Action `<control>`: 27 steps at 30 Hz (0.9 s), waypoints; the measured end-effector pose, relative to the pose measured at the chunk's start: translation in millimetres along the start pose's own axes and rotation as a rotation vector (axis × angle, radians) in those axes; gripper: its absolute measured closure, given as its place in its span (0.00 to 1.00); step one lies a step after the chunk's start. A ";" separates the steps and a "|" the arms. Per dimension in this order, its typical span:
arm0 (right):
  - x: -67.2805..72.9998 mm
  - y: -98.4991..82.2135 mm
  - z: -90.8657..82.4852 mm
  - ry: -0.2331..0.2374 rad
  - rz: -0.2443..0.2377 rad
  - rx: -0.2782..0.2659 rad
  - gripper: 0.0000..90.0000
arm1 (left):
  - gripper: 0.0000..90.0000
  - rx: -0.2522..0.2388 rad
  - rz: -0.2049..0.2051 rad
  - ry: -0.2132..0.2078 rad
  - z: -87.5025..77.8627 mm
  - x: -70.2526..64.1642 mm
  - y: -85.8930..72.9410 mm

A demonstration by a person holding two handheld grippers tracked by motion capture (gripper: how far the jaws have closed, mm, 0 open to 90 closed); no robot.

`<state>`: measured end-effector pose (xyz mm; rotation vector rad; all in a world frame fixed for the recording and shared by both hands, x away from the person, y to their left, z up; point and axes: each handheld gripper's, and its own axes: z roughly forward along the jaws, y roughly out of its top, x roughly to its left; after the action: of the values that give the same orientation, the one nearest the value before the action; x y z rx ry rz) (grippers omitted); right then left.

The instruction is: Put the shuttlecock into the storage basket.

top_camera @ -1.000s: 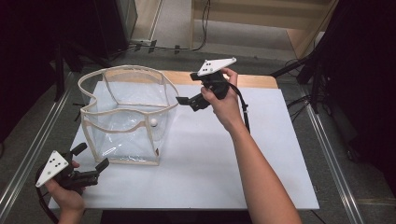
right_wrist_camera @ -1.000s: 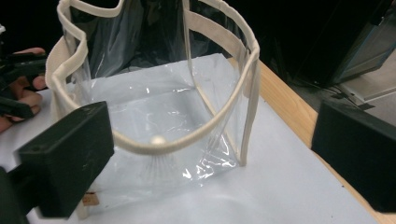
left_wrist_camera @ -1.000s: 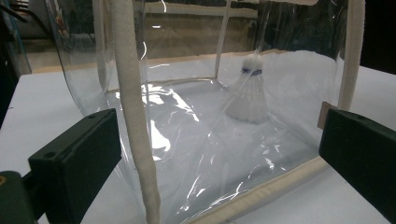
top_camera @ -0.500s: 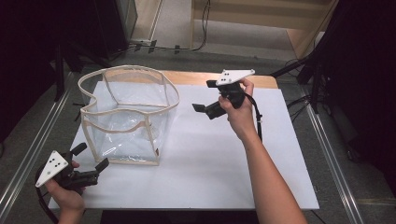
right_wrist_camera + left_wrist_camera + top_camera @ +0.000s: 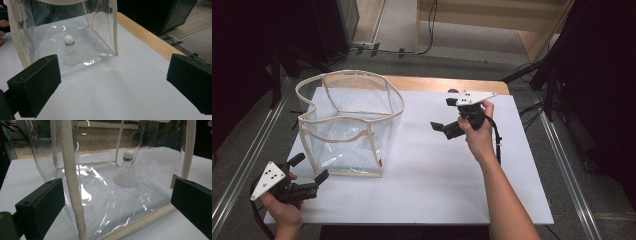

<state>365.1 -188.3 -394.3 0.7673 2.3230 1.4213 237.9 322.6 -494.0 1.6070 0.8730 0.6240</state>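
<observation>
A clear plastic bag (image 5: 347, 120) with cream trim stands open on the left half of the white table (image 5: 432, 195). A white shuttlecock (image 5: 125, 171) stands cork-up on the bag's floor, and the right gripper view also shows the shuttlecock (image 5: 71, 52) through the clear wall. My left gripper (image 5: 310, 168) is open at the table's front left corner. Its jaws point at the bag's near corner seam (image 5: 72, 182) without touching it. My right gripper (image 5: 443, 114) is open and empty. It is held above the table to the right of the bag, facing it.
A wooden strip (image 5: 437, 84) runs along the table's far edge. Metal rails (image 5: 562, 150) flank the table on the floor. Dark stands and cables lie beyond the far edge. White tabletop stretches between the bag and the right hand.
My right gripper has drawn back to the right, away from the bag's rim. The left gripper and the bag have stayed put.
</observation>
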 end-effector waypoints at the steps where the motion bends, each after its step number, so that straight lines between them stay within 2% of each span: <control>1: 0.2 -2.7 0.1 -0.002 0.003 -0.003 0.00 | 0.00 0.000 -0.001 0.001 -0.1 0.1 0.0; 6: 2.0 -19.0 -2.6 -0.019 0.017 -0.009 0.00 | 0.00 -0.003 -0.003 0.001 -0.2 0.2 -0.1; 27: 9.1 -61.8 -21.5 -0.062 0.056 -0.014 0.00 | 0.00 -0.003 -0.001 0.001 -0.3 0.3 0.0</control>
<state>329.3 -221.0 -439.3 0.8661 2.2594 1.4153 237.8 323.0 -493.9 1.6039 0.8735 0.6255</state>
